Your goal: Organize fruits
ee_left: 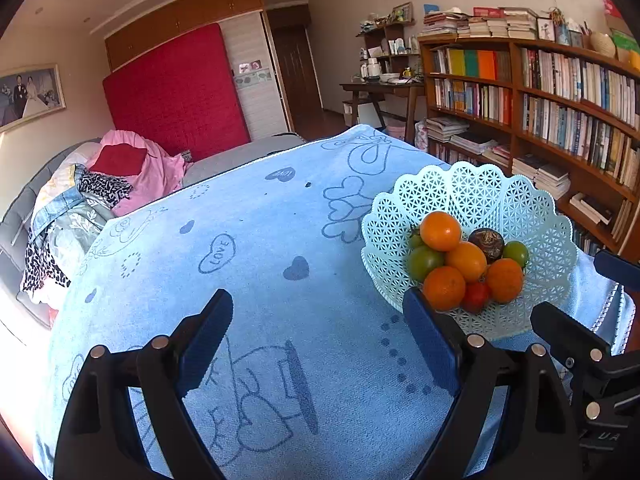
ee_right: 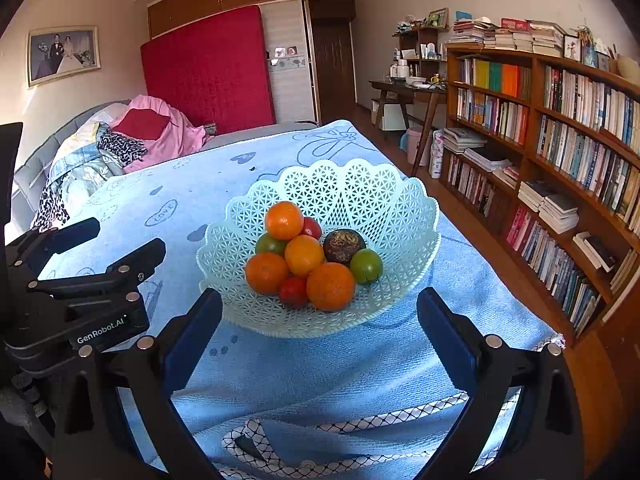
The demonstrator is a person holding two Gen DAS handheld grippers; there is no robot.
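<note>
Beyond the fingers, a pale cream back wall [ee_right: 60, 8] carries a framed wedding photograph [ee_right: 63, 54]. A red quilted upright mattress [ee_right: 208, 72] leans against a wood-topped wardrobe with white slatted doors [ee_right: 286, 80]; beside it stands a dark brown door [ee_right: 334, 68]. To the left of the fingers, a grey sofa [ee_left: 24, 216] is piled with pink, red and patterned clothes [ee_right: 132, 136]. To the right runs a long brown wooden bookshelf packed with books [ee_right: 560, 128], with a dark wooden desk [ee_right: 408, 92] further back on the reddish wooden floor [ee_right: 520, 280]. Warm daylight falls from the left.
</note>
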